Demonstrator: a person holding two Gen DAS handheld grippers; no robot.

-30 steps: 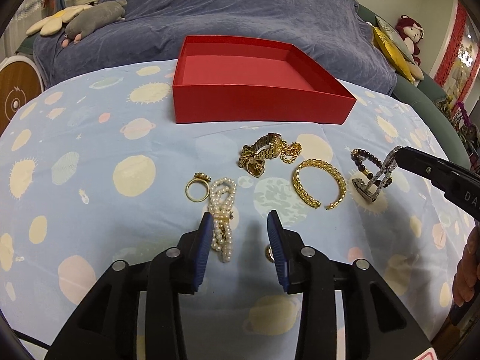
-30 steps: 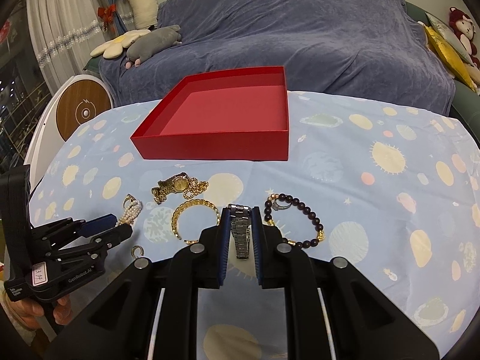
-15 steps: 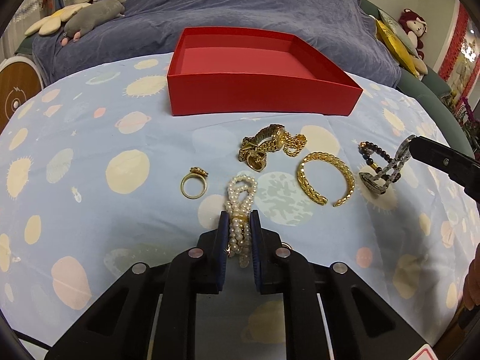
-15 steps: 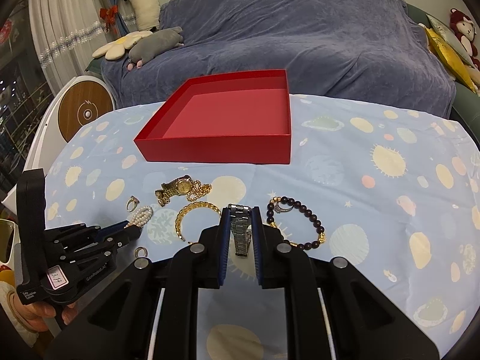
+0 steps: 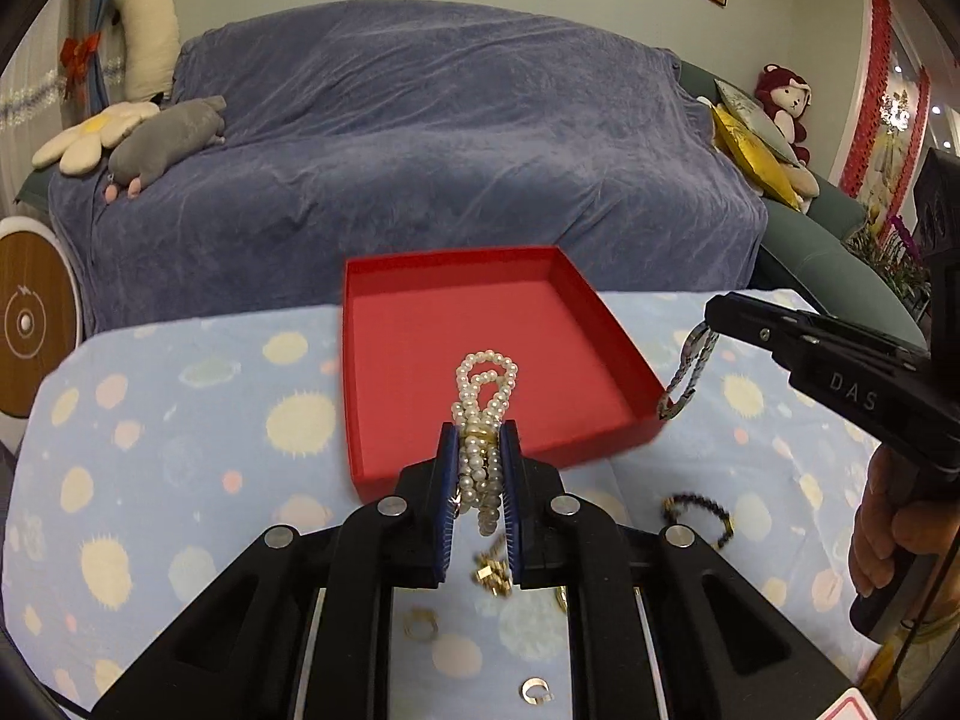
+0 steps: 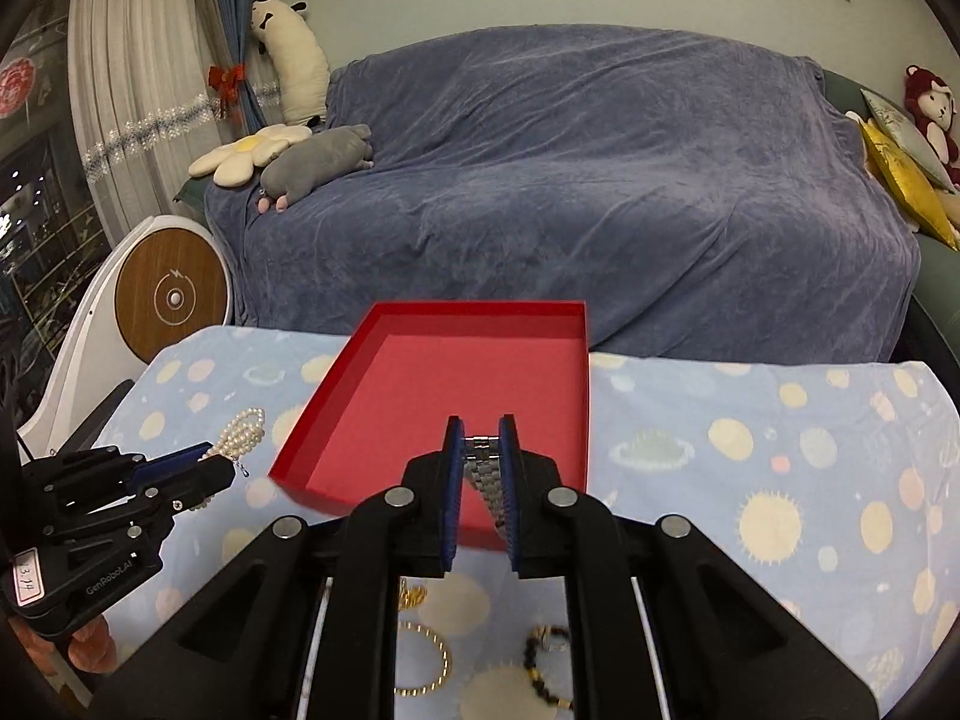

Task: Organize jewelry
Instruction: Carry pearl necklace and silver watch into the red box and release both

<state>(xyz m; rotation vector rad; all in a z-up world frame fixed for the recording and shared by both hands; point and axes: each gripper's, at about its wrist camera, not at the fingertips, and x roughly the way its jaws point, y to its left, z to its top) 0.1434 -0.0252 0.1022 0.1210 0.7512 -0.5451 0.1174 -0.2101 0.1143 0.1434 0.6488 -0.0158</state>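
One red box [image 5: 480, 360], two grippers. Left gripper [image 5: 480, 468] clamps the pearl bracelet [image 5: 483, 414] at centre frame; right gripper [image 6: 481, 468] is closing, pads on the silver watch band [image 6: 487, 480], before the box.

gold link bracelet [image 6: 423, 657]: partly hidden behind the right tool's black frame
dark bead bracelet [image 6: 543, 669]: cut by the frame's black bars, lower part lost
small gold ring [image 5: 420, 626]: blurred, setting unreadable
gold watch and chain heap [image 5: 493, 571]: mostly hidden behind the left tool's blue pads [image 5: 445, 501]
person's hand [image 5: 894, 531]: cut off at the picture's edge
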